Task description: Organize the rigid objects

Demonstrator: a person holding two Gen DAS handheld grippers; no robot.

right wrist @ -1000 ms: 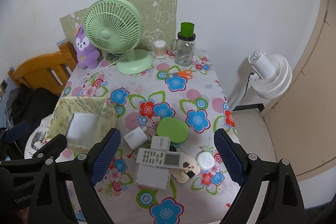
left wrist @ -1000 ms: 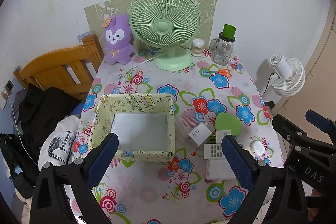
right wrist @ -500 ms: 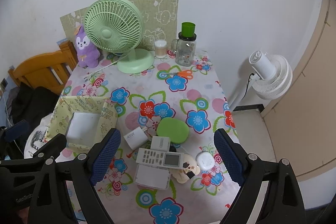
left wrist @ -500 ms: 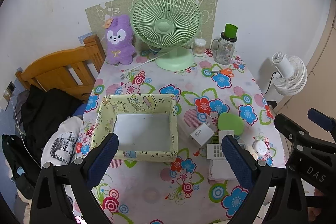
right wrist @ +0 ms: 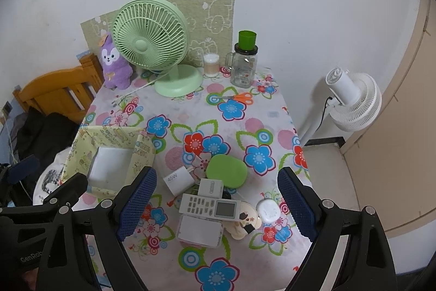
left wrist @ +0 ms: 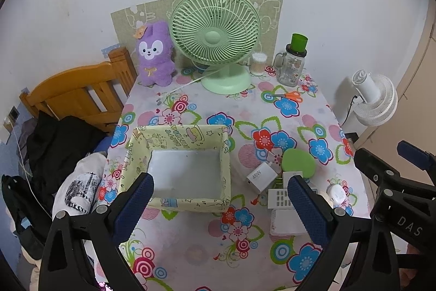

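Above the floral table, the left gripper and right gripper are held with fingers spread wide, nothing between them. The yellow fabric box is seen at the table's left, and beside it are clustered a 45W charger, green case and remote.

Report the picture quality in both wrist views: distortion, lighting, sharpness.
Left wrist view: strong fisheye bending with dark corners; light is soft and even, with no harsh glare; the fabric box and the green fan are sharp. Right wrist view: the same barrel warp curves the wall edge beside the white fan; the remote control is crisp, its buttons distinct.
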